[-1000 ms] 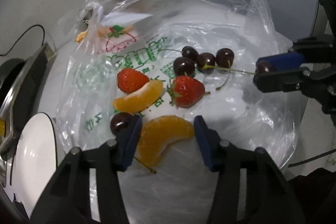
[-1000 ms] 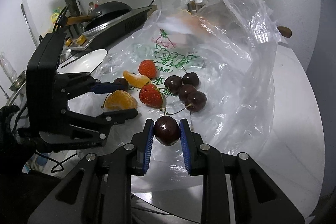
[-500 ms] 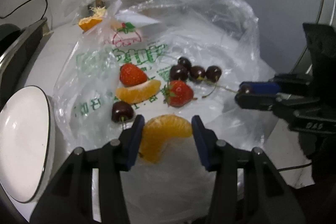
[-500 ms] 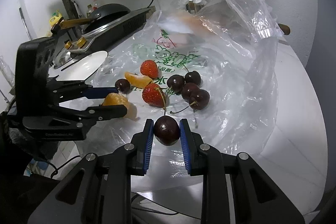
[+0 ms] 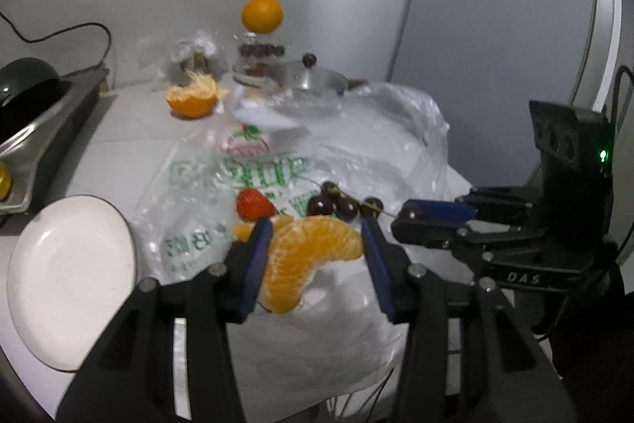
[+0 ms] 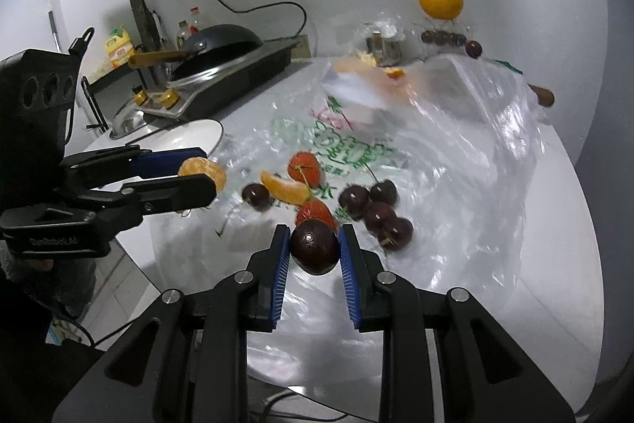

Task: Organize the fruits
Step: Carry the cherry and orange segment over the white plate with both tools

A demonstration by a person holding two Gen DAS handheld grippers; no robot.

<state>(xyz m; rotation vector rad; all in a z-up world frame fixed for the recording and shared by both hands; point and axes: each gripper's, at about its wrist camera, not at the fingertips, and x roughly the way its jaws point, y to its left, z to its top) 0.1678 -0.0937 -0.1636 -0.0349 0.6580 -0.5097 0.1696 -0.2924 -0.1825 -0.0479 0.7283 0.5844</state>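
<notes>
My left gripper is shut on an orange segment and holds it in the air above the plastic bag. In the right wrist view that gripper hangs beside the white plate. The right gripper is shut on a dark cherry, just above the bag's near side. On the bag lie two strawberries, another orange segment, a cluster of cherries and a lone cherry.
The white plate sits left of the bag near the counter edge. A whole orange rests on a glass jar at the back wall, with a cut orange and a pot lid nearby. A stove with a wok stands at the left.
My left gripper closed on the orange segment and lifted it off the bag, rolling as it rose. The right gripper rose slightly, still gripping the cherry.
</notes>
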